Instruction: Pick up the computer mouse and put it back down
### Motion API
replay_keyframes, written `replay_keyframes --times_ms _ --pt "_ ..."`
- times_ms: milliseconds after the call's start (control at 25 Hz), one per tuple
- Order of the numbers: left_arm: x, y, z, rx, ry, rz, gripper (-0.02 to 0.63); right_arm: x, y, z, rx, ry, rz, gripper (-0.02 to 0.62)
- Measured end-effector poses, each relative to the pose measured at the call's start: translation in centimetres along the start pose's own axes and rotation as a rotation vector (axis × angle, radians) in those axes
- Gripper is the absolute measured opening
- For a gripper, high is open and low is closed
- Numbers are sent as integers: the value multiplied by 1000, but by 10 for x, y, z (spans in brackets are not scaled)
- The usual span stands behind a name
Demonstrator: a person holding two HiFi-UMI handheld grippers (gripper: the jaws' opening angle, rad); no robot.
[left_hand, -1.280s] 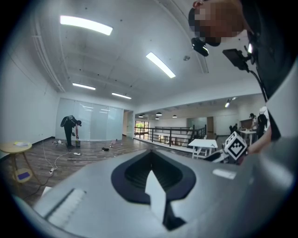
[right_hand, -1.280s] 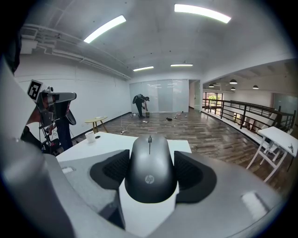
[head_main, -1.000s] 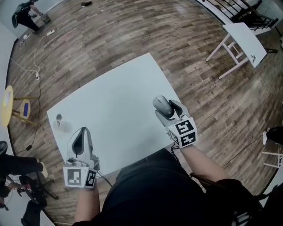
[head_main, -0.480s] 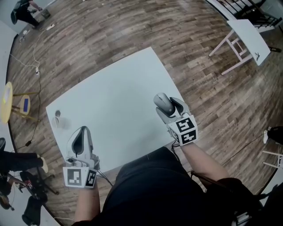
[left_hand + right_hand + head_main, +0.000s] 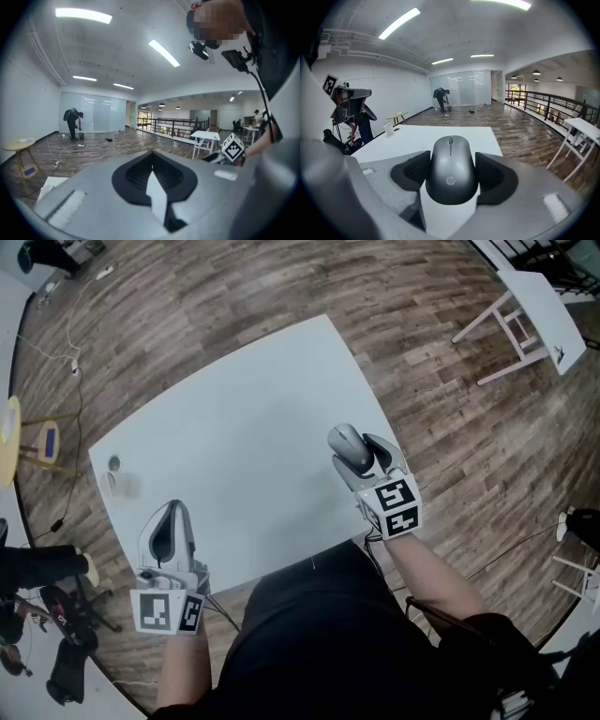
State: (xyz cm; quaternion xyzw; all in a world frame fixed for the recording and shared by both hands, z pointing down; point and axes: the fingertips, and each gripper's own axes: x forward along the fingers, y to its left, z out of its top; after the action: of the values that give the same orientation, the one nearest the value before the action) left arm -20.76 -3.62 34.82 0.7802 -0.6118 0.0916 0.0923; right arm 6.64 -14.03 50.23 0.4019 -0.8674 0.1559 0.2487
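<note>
A dark grey computer mouse (image 5: pixel 346 441) sits between the jaws of my right gripper (image 5: pixel 356 450) over the right edge of the white table (image 5: pixel 234 427). In the right gripper view the black pads (image 5: pixel 412 171) press on both sides of the mouse (image 5: pixel 451 168), and white table top shows under it. I cannot tell if the mouse touches the table. My left gripper (image 5: pixel 174 514) rests at the table's near left edge, its fingertips together and nothing held. In the left gripper view its jaws (image 5: pixel 151 157) meet at the tip.
A small white cup (image 5: pixel 114 467) stands at the table's left side. A white side table (image 5: pixel 534 301) is on the wooden floor to the far right, and a yellow stool (image 5: pixel 7 432) is at the far left. A person (image 5: pixel 441 99) bends over far across the room.
My right gripper has sunk a little toward the table with the mouse still in it. The left gripper has kept its place.
</note>
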Motion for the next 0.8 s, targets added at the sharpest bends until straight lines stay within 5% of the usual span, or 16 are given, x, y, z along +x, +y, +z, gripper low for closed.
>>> replay_keyframes --times_ms 800 --pt "12 3 -23 -12 87 -12 5 27 -3 -32 26 48 -15 299"
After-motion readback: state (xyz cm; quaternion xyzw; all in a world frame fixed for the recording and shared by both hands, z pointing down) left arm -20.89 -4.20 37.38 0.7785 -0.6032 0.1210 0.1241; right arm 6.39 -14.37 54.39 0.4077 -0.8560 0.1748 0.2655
